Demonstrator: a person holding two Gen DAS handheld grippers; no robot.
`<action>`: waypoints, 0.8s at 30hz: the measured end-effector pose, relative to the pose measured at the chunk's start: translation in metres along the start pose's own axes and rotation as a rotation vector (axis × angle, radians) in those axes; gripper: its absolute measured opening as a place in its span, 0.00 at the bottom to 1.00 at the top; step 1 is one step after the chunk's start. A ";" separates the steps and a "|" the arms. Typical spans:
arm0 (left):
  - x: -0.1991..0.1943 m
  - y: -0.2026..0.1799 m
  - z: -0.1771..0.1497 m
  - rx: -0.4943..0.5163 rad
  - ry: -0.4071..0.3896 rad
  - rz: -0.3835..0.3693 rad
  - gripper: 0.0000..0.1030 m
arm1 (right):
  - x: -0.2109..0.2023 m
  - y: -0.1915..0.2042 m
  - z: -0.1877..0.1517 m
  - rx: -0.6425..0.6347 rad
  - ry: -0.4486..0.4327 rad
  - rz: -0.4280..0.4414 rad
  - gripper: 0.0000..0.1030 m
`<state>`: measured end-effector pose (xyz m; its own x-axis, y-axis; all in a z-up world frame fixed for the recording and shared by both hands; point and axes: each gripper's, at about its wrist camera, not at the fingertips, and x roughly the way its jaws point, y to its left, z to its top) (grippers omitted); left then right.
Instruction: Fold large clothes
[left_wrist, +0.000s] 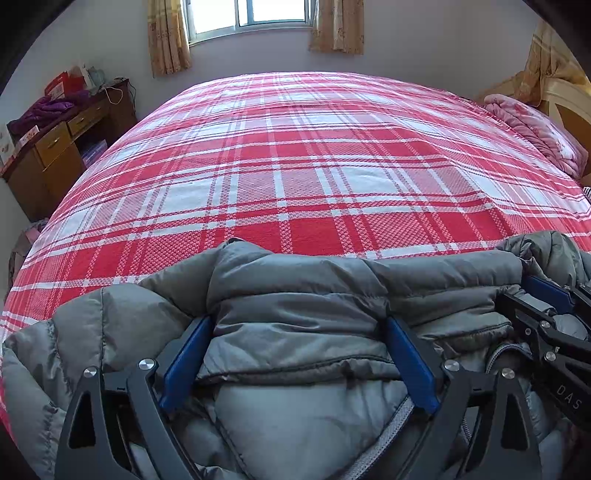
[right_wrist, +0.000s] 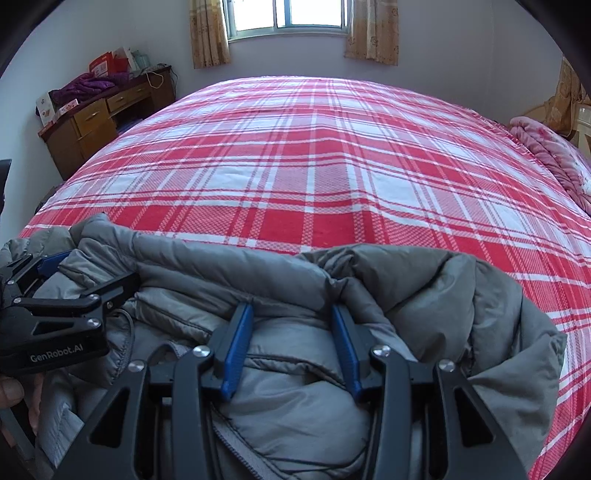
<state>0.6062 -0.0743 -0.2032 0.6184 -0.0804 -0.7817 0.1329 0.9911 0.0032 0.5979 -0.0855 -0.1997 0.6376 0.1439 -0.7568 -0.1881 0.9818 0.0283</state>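
A grey puffer jacket (left_wrist: 295, 295) lies bunched at the near edge of the bed and also shows in the right wrist view (right_wrist: 406, 295). My left gripper (left_wrist: 299, 325) has its blue fingers wide apart with a thick fold of the jacket between them. My right gripper (right_wrist: 291, 310) also straddles a bulge of jacket, fingers closer together, pressing on the padding. The right gripper shows at the right of the left wrist view (left_wrist: 546, 317). The left gripper shows at the left of the right wrist view (right_wrist: 55, 280). The two grippers are side by side.
The bed carries a red and white plaid cover (left_wrist: 295, 166). A pink quilt (left_wrist: 535, 129) lies at the right by the headboard. A wooden desk (left_wrist: 55, 147) with purple clothes stands at the left. A window with curtains (left_wrist: 251, 18) is at the far wall.
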 end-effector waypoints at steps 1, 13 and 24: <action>0.000 -0.001 0.000 0.002 0.001 0.003 0.91 | 0.000 0.000 0.000 -0.001 0.001 0.000 0.46; 0.004 -0.002 0.002 0.012 0.010 0.019 0.93 | 0.002 0.003 0.000 -0.016 0.005 -0.022 0.46; -0.064 0.025 0.005 -0.041 -0.020 -0.031 0.95 | -0.028 0.003 0.005 -0.087 -0.011 -0.018 0.71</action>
<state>0.5742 -0.0454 -0.1498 0.6299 -0.1124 -0.7685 0.1206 0.9916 -0.0462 0.5828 -0.0860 -0.1750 0.6494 0.1278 -0.7496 -0.2401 0.9698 -0.0426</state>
